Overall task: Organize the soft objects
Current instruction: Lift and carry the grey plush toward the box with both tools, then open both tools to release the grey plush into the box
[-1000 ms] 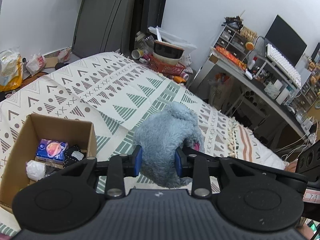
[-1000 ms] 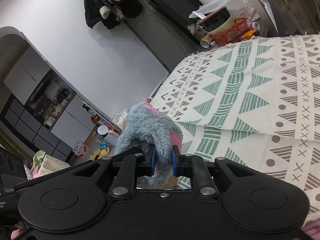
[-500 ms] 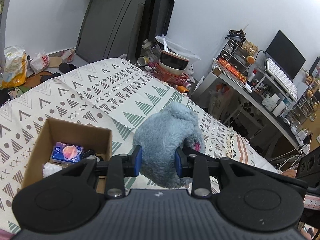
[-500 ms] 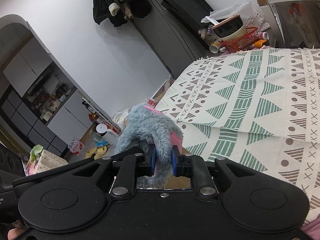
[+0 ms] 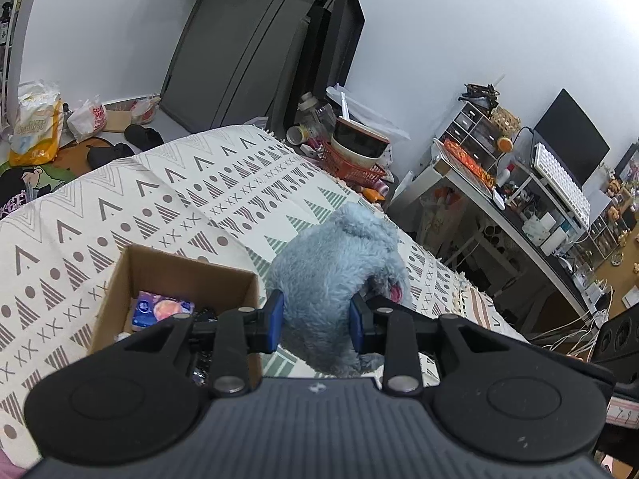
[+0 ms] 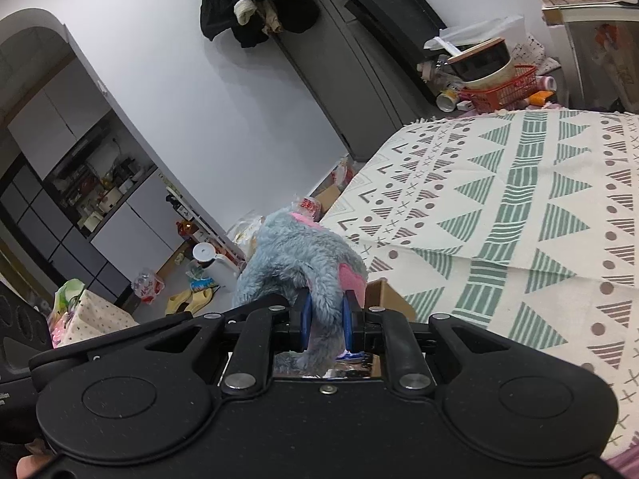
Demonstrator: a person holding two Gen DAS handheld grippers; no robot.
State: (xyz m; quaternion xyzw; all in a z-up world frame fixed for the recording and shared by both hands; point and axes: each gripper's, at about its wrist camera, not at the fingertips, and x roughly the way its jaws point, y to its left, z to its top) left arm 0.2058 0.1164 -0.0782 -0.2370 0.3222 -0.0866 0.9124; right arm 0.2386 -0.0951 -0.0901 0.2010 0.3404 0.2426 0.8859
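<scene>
Left gripper (image 5: 315,317): jaws clamped across the body of a blue-grey plush toy (image 5: 335,275), held in the air above the patterned bedspread (image 5: 167,199), with an open cardboard box (image 5: 175,275) at about 9 o'clock of the toy, already holding a tissue pack (image 5: 161,311) and other small items. Right gripper (image 6: 323,323): jaws pinched on a thin limb of the same plush toy (image 6: 295,255), box corner (image 6: 385,295) at 3 o'clock. Status, as judged: toy lifted but not yet boxed; lowering and release remain.

My left wrist camera looks down over the bed (image 5: 191,199) toward the desk (image 5: 519,215); my right one faces the kitchen (image 6: 92,199). Both closely frame the plush toy (image 5: 339,271) (image 6: 295,255).
</scene>
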